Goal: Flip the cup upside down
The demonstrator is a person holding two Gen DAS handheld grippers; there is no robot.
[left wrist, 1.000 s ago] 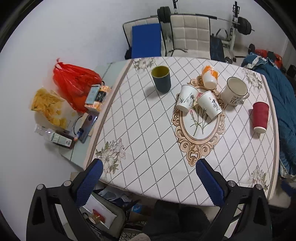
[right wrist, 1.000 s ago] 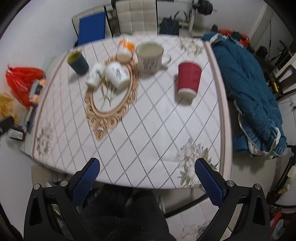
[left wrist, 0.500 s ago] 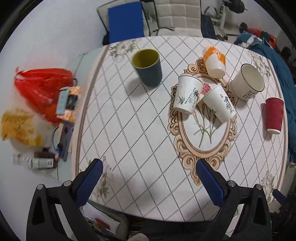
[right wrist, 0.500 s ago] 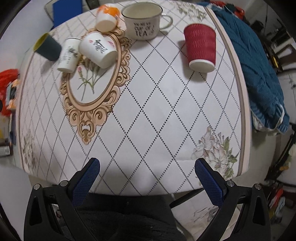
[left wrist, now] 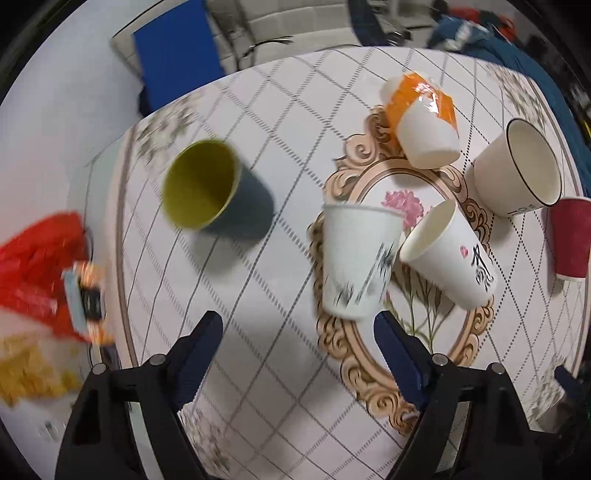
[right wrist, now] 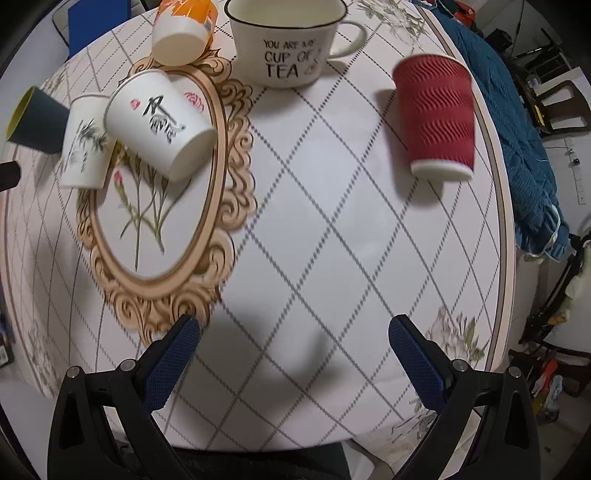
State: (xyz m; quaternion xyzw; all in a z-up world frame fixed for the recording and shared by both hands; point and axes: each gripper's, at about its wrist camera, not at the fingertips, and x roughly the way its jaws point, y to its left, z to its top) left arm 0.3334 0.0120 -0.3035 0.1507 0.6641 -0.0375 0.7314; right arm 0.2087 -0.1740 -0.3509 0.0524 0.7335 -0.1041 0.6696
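Six cups stand upright on the table (right wrist: 332,221), none flipped; left gripper (left wrist: 295,332) and right gripper (right wrist: 293,334) both gape wide, holding nothing.

left side: bare tablecloth (left wrist: 229,295) in front of the left gripper (left wrist: 297,338), only the green cup (left wrist: 218,192) further out
middle: bamboo cup (left wrist: 356,262) and calligraphy cup (left wrist: 454,258) touching, no gap there
right side: wide bare stretch between the calligraphy cup and red cup (right wrist: 436,118)
back: tea mug (right wrist: 288,40) and orange cup (right wrist: 183,31) crowd the far edge
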